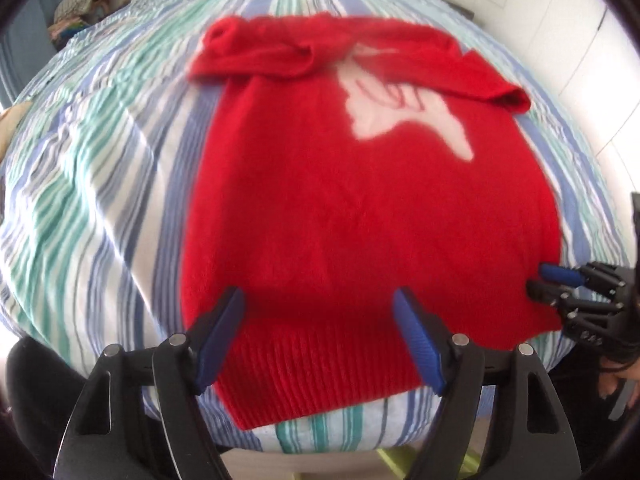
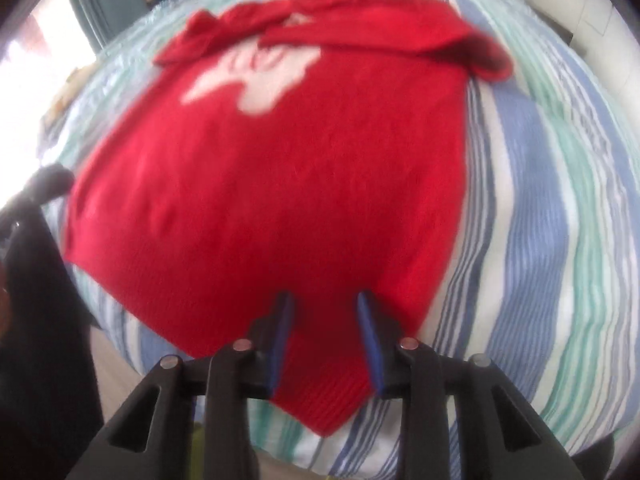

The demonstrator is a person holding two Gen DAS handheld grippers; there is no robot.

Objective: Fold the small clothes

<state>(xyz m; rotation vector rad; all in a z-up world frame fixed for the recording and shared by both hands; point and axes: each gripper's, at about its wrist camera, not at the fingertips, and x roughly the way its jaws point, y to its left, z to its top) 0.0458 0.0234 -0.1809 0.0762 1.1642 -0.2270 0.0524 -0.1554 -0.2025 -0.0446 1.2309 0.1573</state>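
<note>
While a striped bedsheet [image 1: 100, 184] covers the bed, the red sweater [image 1: 360, 220] lies flat on it; both claws, left gripper [image 1: 320, 312] and right gripper [image 2: 326, 312], stand apart above its hem, gripping nothing; a clothes pile [image 1: 86, 0] sits beyond the sweater.

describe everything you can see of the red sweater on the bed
The red sweater looks like a soft knit with a white blotchy motif on the chest and a ribbed hem nearest the cameras. It lies spread flat, front up, on the striped bedspread. Both sleeves are folded across the top near the collar, bunched and creased. The hem reaches the bed's near edge. Each open tool, left and right, hangs over the hem with no pad pressing on it.
</note>
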